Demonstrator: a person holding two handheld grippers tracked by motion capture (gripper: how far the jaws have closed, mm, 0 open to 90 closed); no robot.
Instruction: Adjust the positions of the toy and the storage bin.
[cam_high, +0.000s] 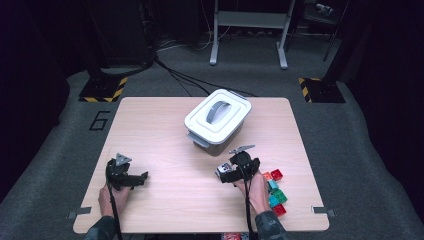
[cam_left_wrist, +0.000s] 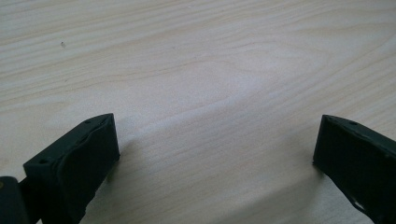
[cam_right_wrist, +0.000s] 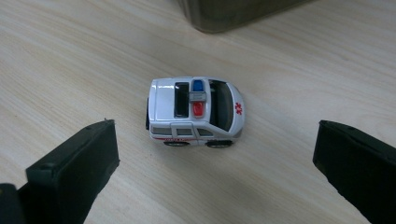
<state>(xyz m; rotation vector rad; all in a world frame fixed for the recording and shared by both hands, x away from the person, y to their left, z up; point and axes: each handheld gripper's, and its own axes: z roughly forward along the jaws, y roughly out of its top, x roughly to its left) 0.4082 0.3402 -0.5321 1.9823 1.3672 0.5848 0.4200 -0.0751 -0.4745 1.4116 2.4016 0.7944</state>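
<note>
The right hand-held gripper (cam_right_wrist: 215, 154) is wide open and holds nothing. A little white toy car (cam_right_wrist: 195, 112) sits on the desk (cam_right_wrist: 70, 60) just in front of it, between the two black jaws but not touching them. The car stands on its wheels, side on to the jaws, with a blue and red light on its roof. From above, the car (cam_high: 223, 171) is near the middle of the desk, right at the tip of the right hand-held gripper (cam_high: 231, 171). A white box with a grey handle (cam_high: 218, 121) stands shut just behind it. Some red, green and blue blocks (cam_high: 275, 190) lie beside the person's right hand. The left hand-held gripper (cam_left_wrist: 217, 154) is open too, with only bare wood between its jaws. It rests low on the desk, well apart from the car
</note>
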